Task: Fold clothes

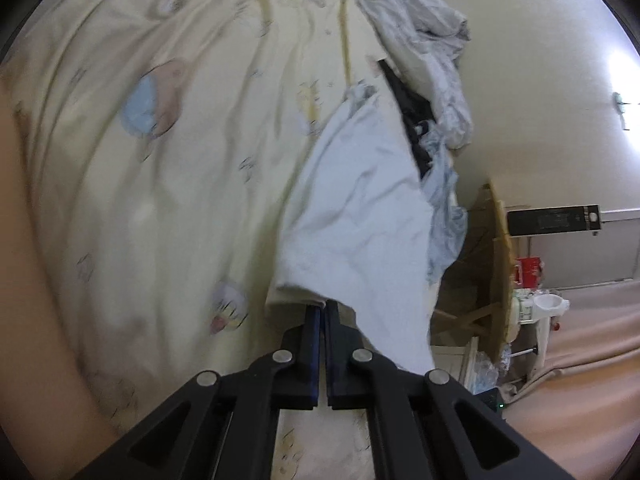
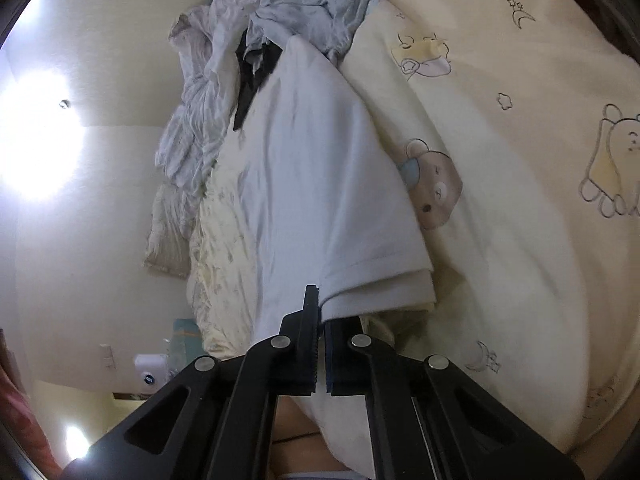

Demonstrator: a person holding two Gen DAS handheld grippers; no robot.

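Cartoon-print bedding (image 1: 140,200) is being used as folding surface; pale blue garment (image 1: 360,220) is being pinched by L gripper (image 1: 322,312) & R gripper (image 2: 320,312) beside unfolded pile (image 2: 280,12). Edges should be kept level, taut.

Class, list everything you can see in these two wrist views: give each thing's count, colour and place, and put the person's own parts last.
shirt: one, white, on the bedding, near edge clamped by both grippers
clothes pile: one heap, pale grey-blue, beyond the shirt
dark garment: one, black, between shirt and pile
bedding: one, cream with bear prints, under everything
table: one, wooden, beside the bed
red container: one, by the table
left gripper: black, shut on shirt edge
right gripper: black, shut on shirt hem
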